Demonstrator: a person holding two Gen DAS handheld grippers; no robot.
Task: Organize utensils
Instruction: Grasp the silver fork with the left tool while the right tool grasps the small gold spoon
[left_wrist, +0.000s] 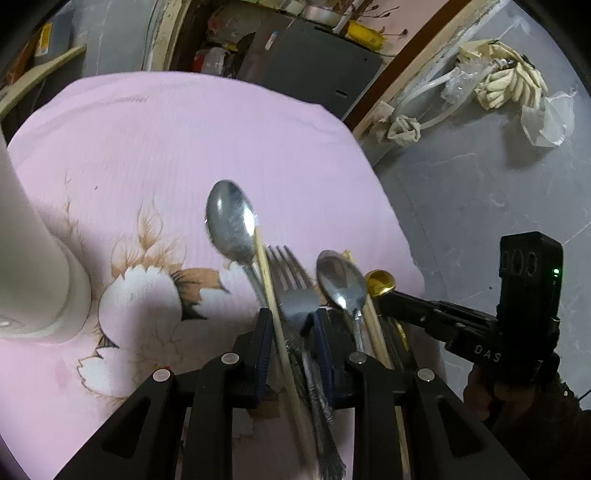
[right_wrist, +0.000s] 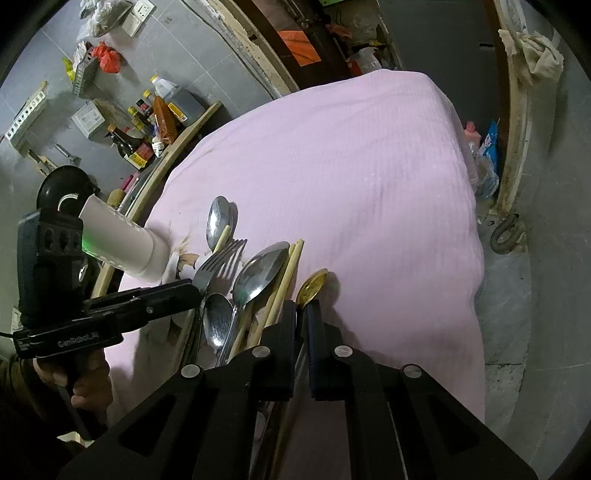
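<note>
Several utensils lie in a bunch on the pink cloth (left_wrist: 184, 140). My left gripper (left_wrist: 291, 328) is shut on a silver fork (left_wrist: 291, 280) and a wooden chopstick (left_wrist: 267, 280); a large spoon (left_wrist: 231, 221) has its handle running in beside them. A second spoon (left_wrist: 340, 280) and more chopsticks (right_wrist: 290, 269) lie just right of that gripper. My right gripper (right_wrist: 301, 314) is shut on the handle of a small gold spoon (right_wrist: 314, 286), whose bowl sticks out past the fingertips. Both grippers sit side by side, a hand's width apart.
A tall white cup (left_wrist: 33, 258) stands on the cloth left of the utensils, near the flower print (left_wrist: 147, 291). The cloth's far half (right_wrist: 351, 147) holds nothing. The table edge drops to grey floor (left_wrist: 480, 192) on the right. Bottles (right_wrist: 147, 125) crowd a shelf beyond.
</note>
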